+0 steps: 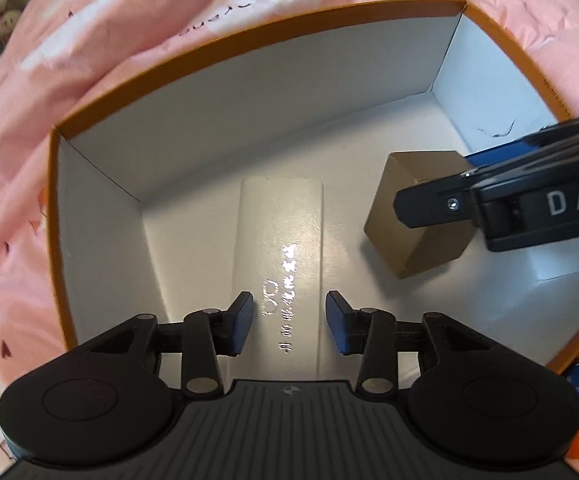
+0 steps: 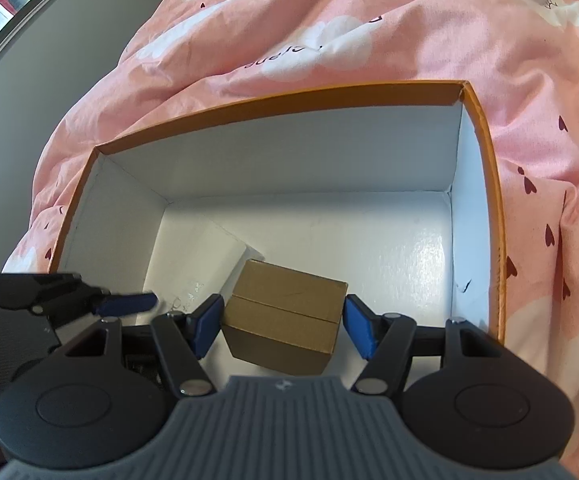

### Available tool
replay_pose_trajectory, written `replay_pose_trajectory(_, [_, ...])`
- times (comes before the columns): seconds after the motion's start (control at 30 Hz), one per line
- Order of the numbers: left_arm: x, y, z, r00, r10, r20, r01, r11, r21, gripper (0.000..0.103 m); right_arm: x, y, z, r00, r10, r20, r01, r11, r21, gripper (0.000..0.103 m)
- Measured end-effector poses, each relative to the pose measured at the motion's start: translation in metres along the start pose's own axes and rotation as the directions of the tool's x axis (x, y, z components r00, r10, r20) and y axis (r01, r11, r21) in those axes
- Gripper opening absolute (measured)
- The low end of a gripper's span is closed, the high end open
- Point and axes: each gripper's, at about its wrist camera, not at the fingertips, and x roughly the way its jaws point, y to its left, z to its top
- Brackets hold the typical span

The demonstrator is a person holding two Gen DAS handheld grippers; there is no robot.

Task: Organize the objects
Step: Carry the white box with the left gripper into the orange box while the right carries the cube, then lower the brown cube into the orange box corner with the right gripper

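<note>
My right gripper (image 2: 282, 330) hangs open around the brown carton (image 2: 285, 316) — inside the orange-rimmed box (image 2: 485, 168).

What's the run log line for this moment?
left gripper: open over white box | right gripper: open around brown box | both inside orange box

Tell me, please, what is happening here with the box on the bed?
A person holding two grippers is putting small boxes into the orange-rimmed box on the pink duvet. The left gripper is open, its fingers either side of the white box lying on the floor of the big box. The right gripper is open around the brown cardboard box, with gaps showing on both sides.
</note>
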Motion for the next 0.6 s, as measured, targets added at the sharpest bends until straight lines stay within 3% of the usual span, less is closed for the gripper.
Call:
replay_pose_trajectory(0.27, [-0.003, -0.002, 0.014, 0.998, 0.002, 0.062, -0.011, 0.99, 0.142, 0.05, -0.006, 0.007, 0.009, 0.998, -0.041, 0.037, 0.043, 0.998, -0.049, 0.067])
replay_pose_trajectory(0.4, [0.008, -0.007, 0.028, 0.998, -0.009, 0.065, -0.003, 0.983, 0.181, 0.058, -0.006, 0.008, 0.018, 0.997, -0.062, 0.05, 0.065, 0.996, -0.059, 0.067])
replay_pose_trajectory(0.6, [0.023, -0.015, 0.043, 0.989, -0.015, 0.144, -0.025, 0.961, 0.274, 0.058, -0.006, 0.007, 0.025, 0.995, -0.072, 0.076, 0.077, 0.996, -0.054, 0.067])
